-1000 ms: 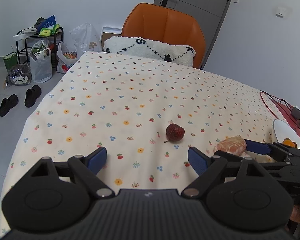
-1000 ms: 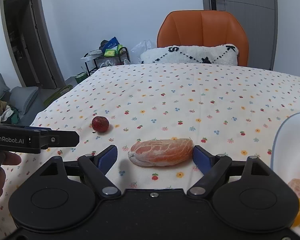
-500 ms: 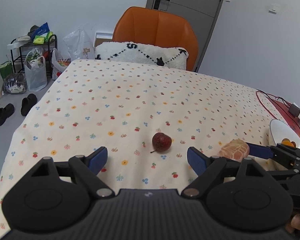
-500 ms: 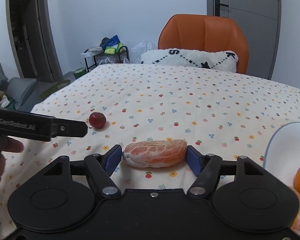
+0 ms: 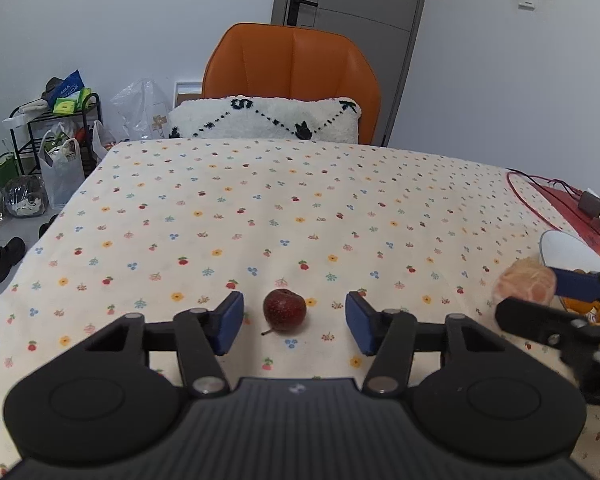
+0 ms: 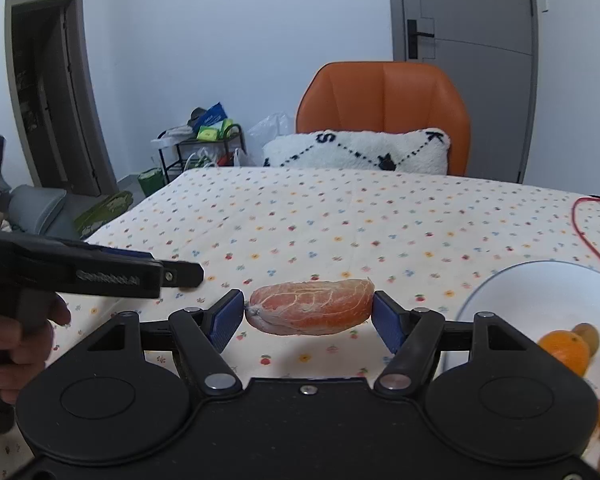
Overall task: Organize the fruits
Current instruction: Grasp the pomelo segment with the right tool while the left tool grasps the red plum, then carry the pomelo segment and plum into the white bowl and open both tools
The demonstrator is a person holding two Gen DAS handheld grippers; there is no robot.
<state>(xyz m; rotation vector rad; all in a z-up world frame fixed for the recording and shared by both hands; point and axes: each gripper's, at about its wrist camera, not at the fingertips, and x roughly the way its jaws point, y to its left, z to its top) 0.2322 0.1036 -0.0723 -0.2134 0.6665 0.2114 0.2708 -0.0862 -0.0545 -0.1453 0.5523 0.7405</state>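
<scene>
A small dark red fruit [image 5: 284, 310] with a stem lies on the flowered tablecloth [image 5: 284, 208], between the open fingers of my left gripper [image 5: 294, 322], which do not touch it. My right gripper [image 6: 309, 317] is shut on a peeled pink-orange citrus segment [image 6: 310, 311] and holds it lifted above the cloth. That segment also shows at the right of the left wrist view [image 5: 527, 285]. A white plate [image 6: 540, 292] with oranges [image 6: 564, 350] sits at the right. The left gripper [image 6: 182, 274] shows at the left of the right wrist view.
An orange chair [image 5: 292, 76] with a white patterned cushion [image 5: 264, 118] stands at the table's far edge. A red cable [image 5: 532, 196] and a small adapter [image 5: 590, 202] lie at the right edge. A rack with bags [image 5: 56, 136] stands on the floor at the left.
My left gripper has moved forward so the red fruit now lies between its fingers. My right gripper has closed on the citrus segment and lifted it off the cloth.
</scene>
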